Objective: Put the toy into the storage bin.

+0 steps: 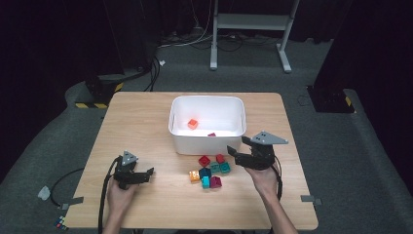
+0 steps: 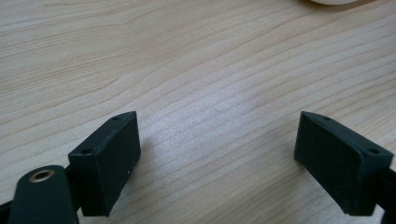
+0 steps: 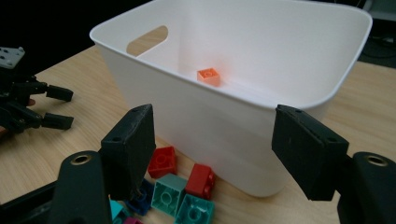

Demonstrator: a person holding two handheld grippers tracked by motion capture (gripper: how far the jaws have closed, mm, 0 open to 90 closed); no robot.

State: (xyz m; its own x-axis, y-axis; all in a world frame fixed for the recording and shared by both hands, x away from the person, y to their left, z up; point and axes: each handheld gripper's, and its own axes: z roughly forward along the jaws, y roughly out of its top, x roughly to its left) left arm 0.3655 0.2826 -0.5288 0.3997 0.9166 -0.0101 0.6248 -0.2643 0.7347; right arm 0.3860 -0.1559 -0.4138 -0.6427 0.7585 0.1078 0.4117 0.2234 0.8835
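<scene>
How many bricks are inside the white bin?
2. An orange brick lies near the middle of the bin floor; a magenta brick sits against its near wall. That wall may hide more.

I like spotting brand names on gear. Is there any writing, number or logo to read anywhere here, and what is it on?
No readable text anywhere.
White bin: plain, no label.
Toy bricks: round studs, no legible marking.
Left gripper and right gripper: plain black, no lettering.
Yellow-and-black hazard stripes on the floor stand: a pattern, no words.
</scene>
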